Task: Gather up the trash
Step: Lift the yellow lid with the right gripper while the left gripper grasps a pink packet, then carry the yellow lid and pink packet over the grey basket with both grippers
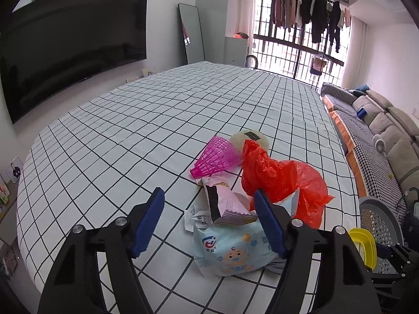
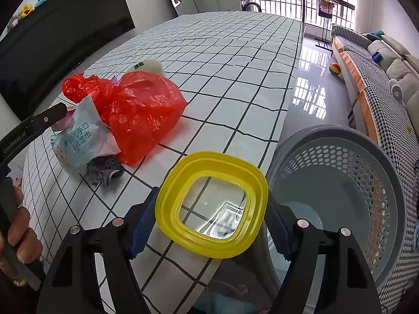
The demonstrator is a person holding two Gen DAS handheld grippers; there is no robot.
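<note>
My right gripper [image 2: 212, 209] is shut on a yellow lid with a clear centre [image 2: 212, 204], held over the table edge beside a grey perforated bin [image 2: 340, 183]. The lid also shows in the left wrist view [image 1: 362, 246]. My left gripper [image 1: 209, 209] is open above a trash pile: a pink wrapper [image 1: 225, 201], a blue wet-wipes pack [image 1: 230, 248], a red plastic bag [image 1: 282, 180], a pink mesh cone [image 1: 214, 157] and a round beige item [image 1: 248, 138]. The wipes pack [image 2: 78, 141] and red bag [image 2: 136, 110] show in the right wrist view too.
The table [image 1: 131, 130] has a white checked cloth. The grey bin [image 1: 377, 217] stands on the floor at the table's right edge. A sofa [image 1: 379, 130] lies beyond. A dark crumpled cloth [image 2: 104, 172] lies by the wipes pack. A ball [image 2: 334, 68] is on the floor.
</note>
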